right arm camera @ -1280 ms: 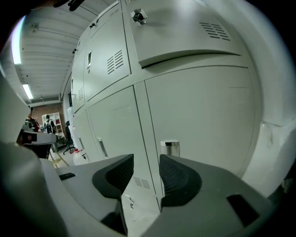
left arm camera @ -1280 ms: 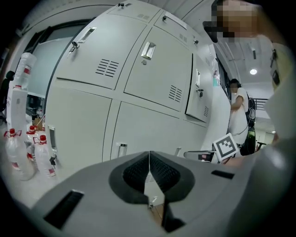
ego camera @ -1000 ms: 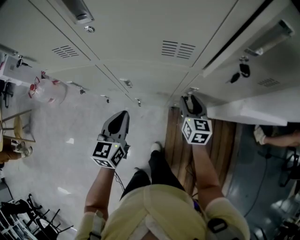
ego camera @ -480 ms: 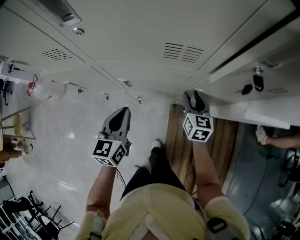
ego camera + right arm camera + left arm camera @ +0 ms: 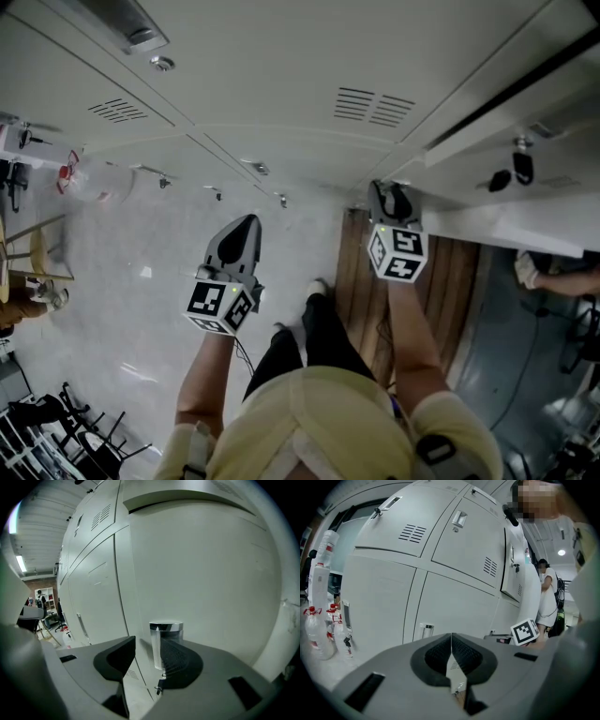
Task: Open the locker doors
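Now the right tool (image 5: 149,654) stands with its jaws apart around the chrome handle (image 5: 165,639) of a grey locker door (image 5: 211,573); the handle sits close against one jaw. Meanwhile the left tool (image 5: 451,654) is closed on nothing, apart from the lockers (image 5: 389,606).

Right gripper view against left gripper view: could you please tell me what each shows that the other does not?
Only the right gripper view: a shiny chrome cylindrical door handle standing between the open right tongs. Only the left gripper view: the shut, empty left tongs, clear plastic bottles with red caps and the right tongs' black-and-white marker cube. Both: pale grey metal locker doors with vent slots.
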Demonstrator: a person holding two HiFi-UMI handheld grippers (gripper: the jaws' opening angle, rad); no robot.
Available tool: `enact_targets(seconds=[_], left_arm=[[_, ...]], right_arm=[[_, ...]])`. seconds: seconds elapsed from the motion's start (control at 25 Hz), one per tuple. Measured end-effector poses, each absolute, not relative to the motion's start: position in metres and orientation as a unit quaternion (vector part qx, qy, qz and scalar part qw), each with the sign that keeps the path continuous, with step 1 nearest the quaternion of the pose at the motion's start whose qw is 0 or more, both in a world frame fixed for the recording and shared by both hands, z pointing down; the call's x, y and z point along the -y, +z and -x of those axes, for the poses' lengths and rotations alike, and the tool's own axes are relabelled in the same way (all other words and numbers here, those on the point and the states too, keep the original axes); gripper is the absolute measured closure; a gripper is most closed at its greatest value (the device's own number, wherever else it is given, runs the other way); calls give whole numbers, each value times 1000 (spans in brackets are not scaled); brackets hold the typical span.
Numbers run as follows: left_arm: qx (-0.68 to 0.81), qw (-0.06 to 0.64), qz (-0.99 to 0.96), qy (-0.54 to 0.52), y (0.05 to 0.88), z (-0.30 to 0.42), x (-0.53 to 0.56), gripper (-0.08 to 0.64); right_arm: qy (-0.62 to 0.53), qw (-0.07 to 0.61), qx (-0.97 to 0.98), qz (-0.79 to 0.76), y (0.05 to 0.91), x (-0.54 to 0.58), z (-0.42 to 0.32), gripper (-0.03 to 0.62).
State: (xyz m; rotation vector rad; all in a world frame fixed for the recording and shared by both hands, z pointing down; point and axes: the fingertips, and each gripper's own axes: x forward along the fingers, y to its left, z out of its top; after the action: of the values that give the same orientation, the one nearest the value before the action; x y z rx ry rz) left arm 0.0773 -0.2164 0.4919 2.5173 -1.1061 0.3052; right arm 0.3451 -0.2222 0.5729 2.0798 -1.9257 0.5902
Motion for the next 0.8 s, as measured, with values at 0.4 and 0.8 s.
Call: enact_targets(seconds=[0.4,0.8], left_arm=[[373,183,-903,107,485,-71,202,557],[346,175,-915,110,480,-65,178,557]], right_arm=[[210,127,647,-722,574,188,-335,437],[216,129,619,-744,575,137,-333,437]])
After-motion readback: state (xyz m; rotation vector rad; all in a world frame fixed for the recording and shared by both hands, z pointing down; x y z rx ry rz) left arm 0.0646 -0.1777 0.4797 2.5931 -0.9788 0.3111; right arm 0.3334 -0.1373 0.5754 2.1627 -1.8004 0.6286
